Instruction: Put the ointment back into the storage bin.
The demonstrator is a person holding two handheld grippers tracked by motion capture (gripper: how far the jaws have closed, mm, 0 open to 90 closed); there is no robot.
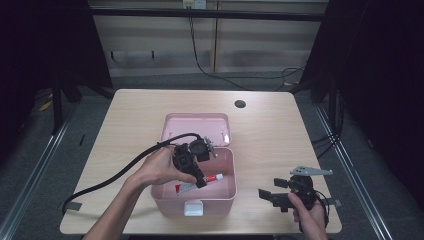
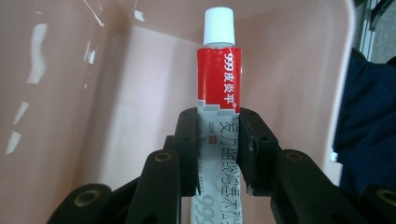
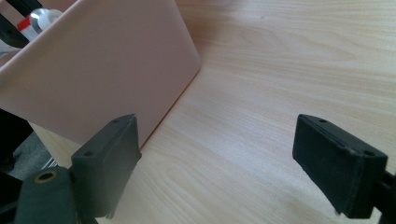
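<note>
A pink plastic box (image 1: 227, 170) stands open on the table with its lid (image 1: 195, 128) tipped back. Inside it, my left gripper (image 1: 200, 181) is shut on a red, white and grey ointment tube (image 2: 218, 74) with a white cap (image 2: 219, 25). In the left gripper view the tube points up between the jaws toward the box's far wall (image 2: 280, 70). The tube (image 1: 207, 180) lies low in the box in the high view. My right gripper (image 1: 274, 196) is open above the table to the right of the box, beside the box's outer wall (image 3: 93, 79).
The wooden table (image 1: 270, 135) has a round cable hole (image 1: 240, 104) near its far edge. A white latch (image 1: 193, 208) sits on the box's front. A black cable (image 1: 115, 172) trails left from the left gripper. Bare tabletop (image 3: 261, 93) lies under the right gripper.
</note>
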